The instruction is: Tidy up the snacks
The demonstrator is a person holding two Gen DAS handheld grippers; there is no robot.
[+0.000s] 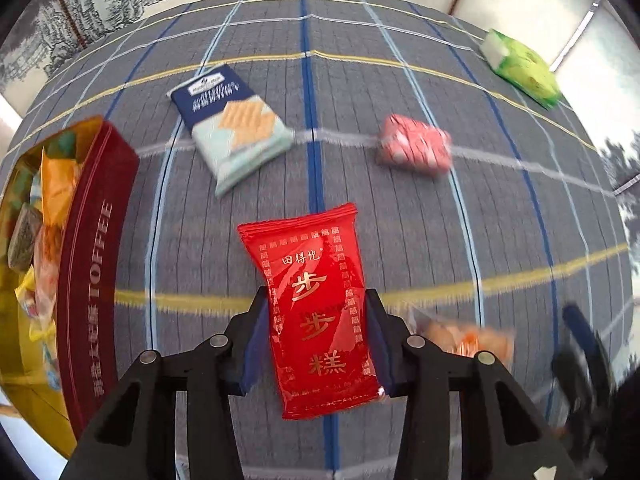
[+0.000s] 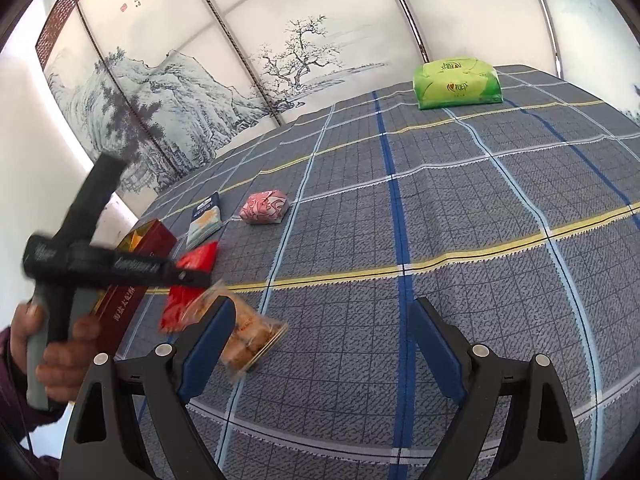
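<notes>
A red snack packet (image 1: 308,264) with gold characters lies on the checked cloth, and my left gripper (image 1: 316,300) is shut on it, one blue pad pressing each long side. The same packet (image 2: 196,264) shows in the right wrist view beside the dark-red toffee tin (image 2: 120,312). That tin (image 1: 92,260) stands open at the left with several wrapped sweets inside. My right gripper (image 2: 324,308) is open over bare cloth with nothing between its fingers. A clear bag of orange pastries (image 2: 248,336) lies just outside its left finger.
A blue cracker pack (image 1: 236,124) and a pink wrapped packet (image 1: 414,144) lie further back on the cloth. A green tissue pack (image 2: 456,84) sits at the far edge by the painted screen. A person's hand (image 2: 52,344) grips the left tool's handle.
</notes>
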